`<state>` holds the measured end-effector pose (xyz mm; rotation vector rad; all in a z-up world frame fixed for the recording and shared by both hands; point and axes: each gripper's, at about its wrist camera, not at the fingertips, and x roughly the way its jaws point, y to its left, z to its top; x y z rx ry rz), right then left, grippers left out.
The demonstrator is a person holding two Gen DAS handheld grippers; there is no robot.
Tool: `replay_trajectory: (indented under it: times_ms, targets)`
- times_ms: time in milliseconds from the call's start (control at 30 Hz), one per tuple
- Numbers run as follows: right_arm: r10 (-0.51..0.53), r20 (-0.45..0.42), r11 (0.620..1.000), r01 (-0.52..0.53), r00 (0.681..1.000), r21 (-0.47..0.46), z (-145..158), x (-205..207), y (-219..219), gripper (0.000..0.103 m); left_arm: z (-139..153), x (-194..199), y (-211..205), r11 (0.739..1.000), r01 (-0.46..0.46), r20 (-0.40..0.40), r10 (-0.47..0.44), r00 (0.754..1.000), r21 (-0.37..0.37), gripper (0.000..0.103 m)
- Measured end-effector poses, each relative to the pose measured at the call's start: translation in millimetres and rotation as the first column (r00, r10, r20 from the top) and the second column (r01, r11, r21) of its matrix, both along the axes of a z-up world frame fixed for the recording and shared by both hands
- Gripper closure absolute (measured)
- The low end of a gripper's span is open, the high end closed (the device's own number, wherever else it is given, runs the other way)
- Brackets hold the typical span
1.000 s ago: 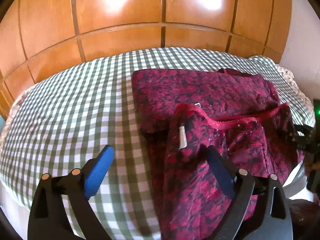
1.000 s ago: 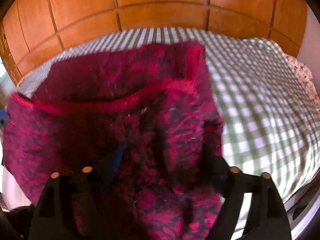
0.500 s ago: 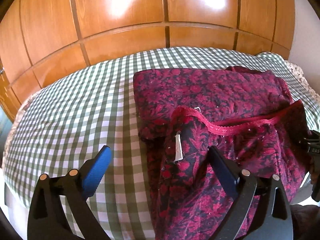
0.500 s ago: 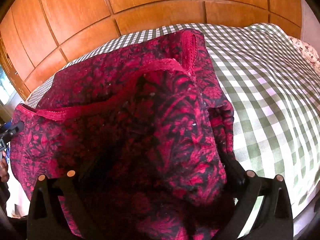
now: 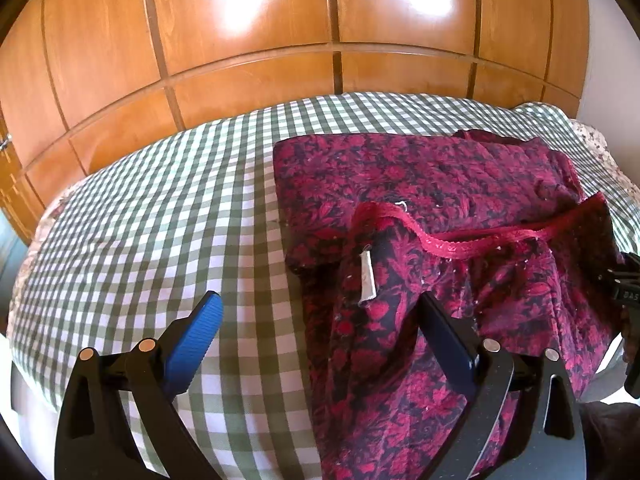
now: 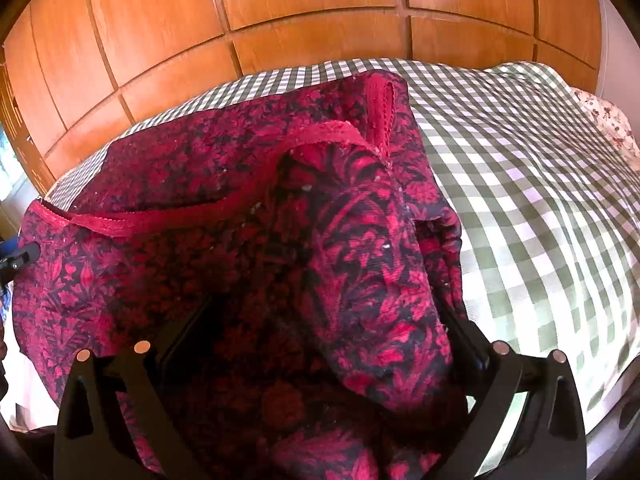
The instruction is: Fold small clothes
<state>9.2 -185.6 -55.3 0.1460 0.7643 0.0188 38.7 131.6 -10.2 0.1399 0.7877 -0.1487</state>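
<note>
On the checked bedspread (image 5: 160, 208) lies one dark red flowered garment (image 5: 420, 176), part folded, red trim edge (image 5: 460, 244) across the near layer, white label (image 5: 366, 284) showing. Versus a second ago: right tongs (image 6: 320, 328) have just been opening and now stand at full spread; the cloth between them was bunched and blurred, now it drapes loose over and between the fingers, pads not seen pressing it. Garment sits a bit flatter and sharper in the right view. Left tongs (image 5: 324, 324) barely changed: wide apart, blue pad (image 5: 196, 340) over bare bedspread, other finger against the garment's near left corner, nothing gripped. Count: one garment, two tongs, one bedspread, wooden panelled wall (image 5: 280, 40) behind.
</note>
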Motion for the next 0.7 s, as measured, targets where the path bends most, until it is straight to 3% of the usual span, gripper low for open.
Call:
replay_trajectory:
  times_ms: [133,300,367,467,500,700]
  targets:
    - [-0.003,-0.017,1.0,0.002,1.0,-0.021,6,-3,-3,0.002,1,1,7,1.0,-0.006,-0.018,0.006,1.0,-0.019,0.007]
    - [-0.052,0.022,0.996,0.054,0.998,-0.073,26,-15,-13,0.002,10,4,23,0.991,-0.019,-0.045,0.013,0.999,-0.134,0.009]
    - [-0.064,0.041,0.996,0.066,0.997,-0.056,32,-18,-20,0.002,11,8,24,0.984,0.009,-0.067,-0.021,0.998,-0.18,0.016]
    - [-0.082,0.052,0.995,0.085,0.995,-0.052,35,-16,-29,0.002,7,12,17,0.98,0.055,-0.088,-0.073,0.993,-0.193,0.024]
    - [-0.08,0.05,0.995,0.083,0.996,-0.048,35,-14,-29,0.003,4,14,14,0.979,0.067,-0.098,-0.087,0.991,-0.192,0.031]
    - [-0.022,0.003,0.998,0.022,1.0,-0.061,27,-2,-19,0.055,-3,14,5,0.962,0.13,-0.115,-0.162,0.98,-0.241,0.079]
